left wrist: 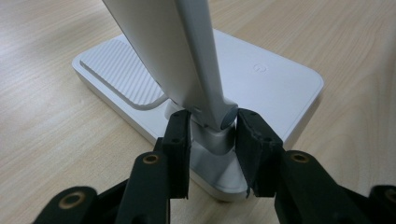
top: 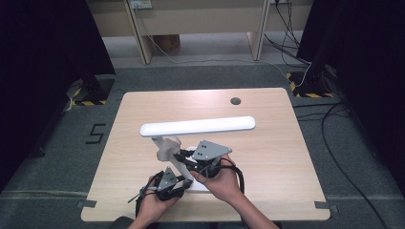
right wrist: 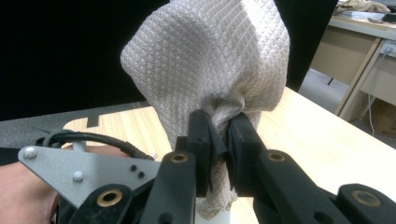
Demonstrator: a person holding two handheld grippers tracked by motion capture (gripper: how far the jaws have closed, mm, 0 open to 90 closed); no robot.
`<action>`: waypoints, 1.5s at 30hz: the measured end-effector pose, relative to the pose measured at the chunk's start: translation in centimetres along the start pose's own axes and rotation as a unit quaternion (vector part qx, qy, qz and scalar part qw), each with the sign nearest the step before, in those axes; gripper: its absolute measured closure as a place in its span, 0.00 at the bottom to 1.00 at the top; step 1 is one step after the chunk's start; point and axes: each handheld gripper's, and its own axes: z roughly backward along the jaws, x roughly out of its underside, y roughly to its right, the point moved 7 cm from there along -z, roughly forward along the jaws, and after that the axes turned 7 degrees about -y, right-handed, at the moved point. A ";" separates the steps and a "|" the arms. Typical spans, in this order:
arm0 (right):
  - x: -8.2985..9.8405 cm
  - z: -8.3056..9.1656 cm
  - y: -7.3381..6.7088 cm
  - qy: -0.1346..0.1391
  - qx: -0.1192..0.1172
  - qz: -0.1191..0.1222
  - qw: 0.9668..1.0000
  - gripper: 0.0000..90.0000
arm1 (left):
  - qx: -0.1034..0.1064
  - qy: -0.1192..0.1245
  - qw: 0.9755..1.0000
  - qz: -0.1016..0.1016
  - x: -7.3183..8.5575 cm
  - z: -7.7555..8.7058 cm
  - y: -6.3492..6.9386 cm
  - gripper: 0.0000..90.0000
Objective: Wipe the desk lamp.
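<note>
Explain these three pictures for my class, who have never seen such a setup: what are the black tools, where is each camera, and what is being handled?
A person sits at a wooden table holding a hand-operated gripper in each hand. One camera looks down from above; the other two ride on the grippers. A white desk lamp stands on the table. The left gripper has its black fingers closed on the hinge at the foot of the lamp's arm, steadying it. The right gripper pinches a beige textured cloth, held up against the lamp's arm, apparently for wiping.
</note>
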 end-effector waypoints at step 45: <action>4.6 -0.8 -0.3 -0.036 -0.002 -0.043 0.998 0.91 | -0.003 0.002 1.000 0.002 0.0 0.0 0.1 0.73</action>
